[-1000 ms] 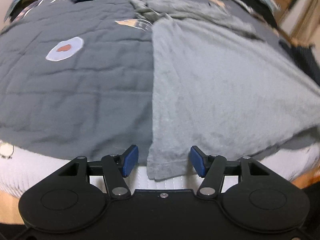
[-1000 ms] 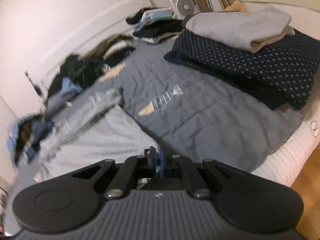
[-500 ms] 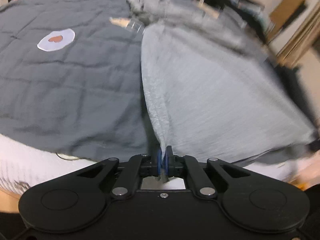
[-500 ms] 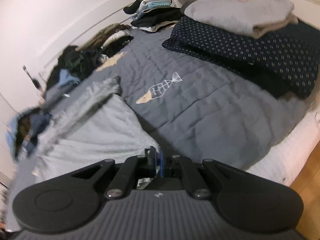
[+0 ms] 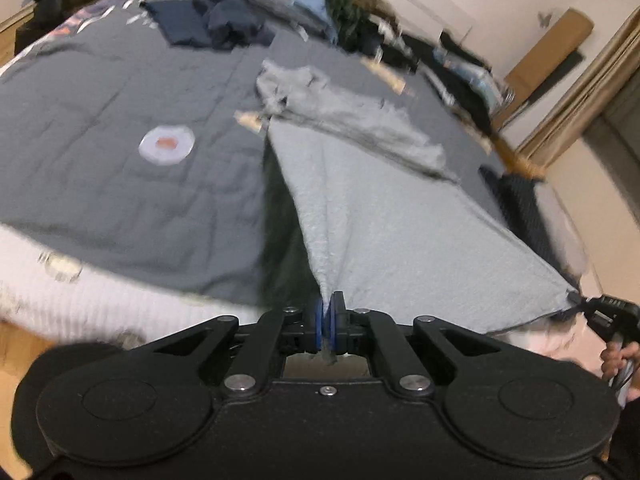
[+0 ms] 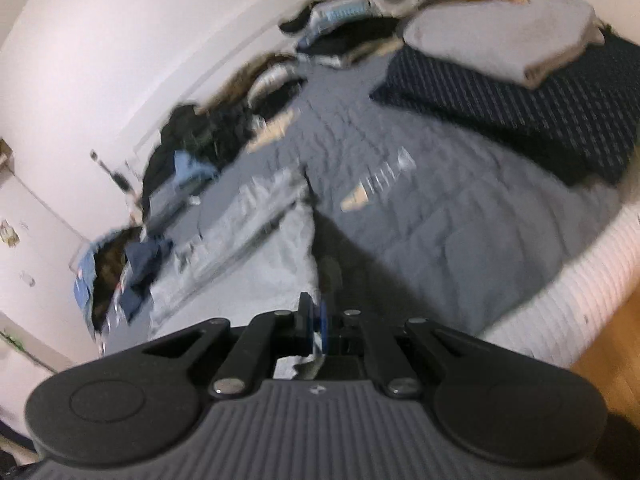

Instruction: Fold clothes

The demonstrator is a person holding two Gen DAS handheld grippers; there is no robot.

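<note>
Since both bottom corners are pinched, this looks like the lift-and-fold step on the grey shirt, which fills the centre-right of the left wrist view, spread over the dark quilt w/ its top end bunched toward upper centre. Left gripper at bottom centre is clamped tight on the near corner, cloth poking out behind the pads. Right gripper is clamped on the other corner too; you can also see it at the far right edge of the left view, fabric pulled taut btwn the two. Next move imo: carry both corners up and over toward the bunched end, keeping them level so the hem lands square. Labels/writing: nothing readable, pics are too blurry; only the quilt's fish print and egg patch.
</note>
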